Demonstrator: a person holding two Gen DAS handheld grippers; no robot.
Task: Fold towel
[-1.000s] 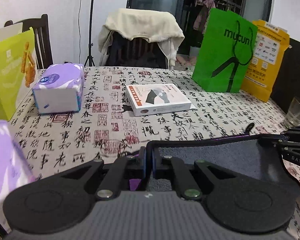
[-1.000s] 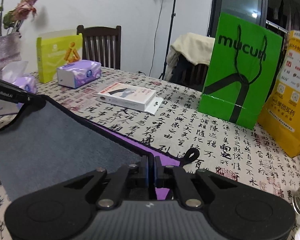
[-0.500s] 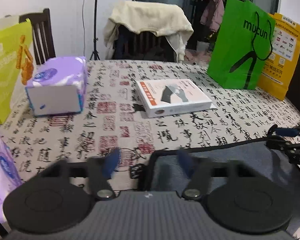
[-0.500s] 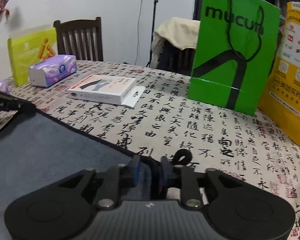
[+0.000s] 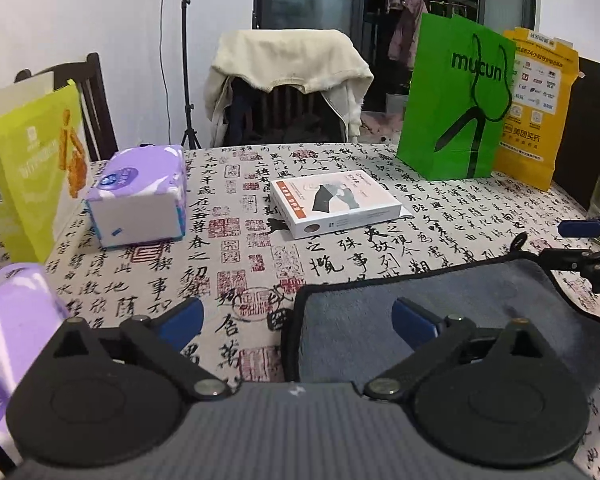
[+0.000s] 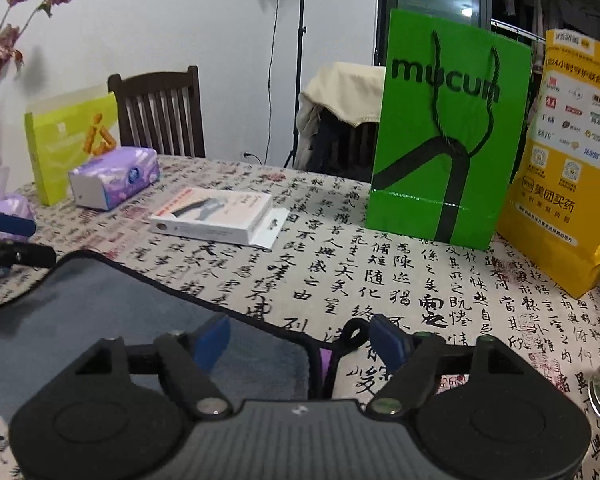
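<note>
My left gripper (image 5: 296, 322) has its fingers spread wide over the near left corner of the grey towel (image 5: 452, 304), gripping nothing; my right gripper (image 6: 300, 336) is just as open, straddling the opposite corner by the hanging loop (image 6: 354, 334). The towel lies flat on the worktop (image 5: 340, 256) with both corners set down — a fold laid, I judge. Beyond its far edge sits a white box (image 5: 334, 204), a purple tissue pack (image 5: 140, 196) left — and a green paper bag (image 6: 450, 136), all clear of the cloth.
</note>
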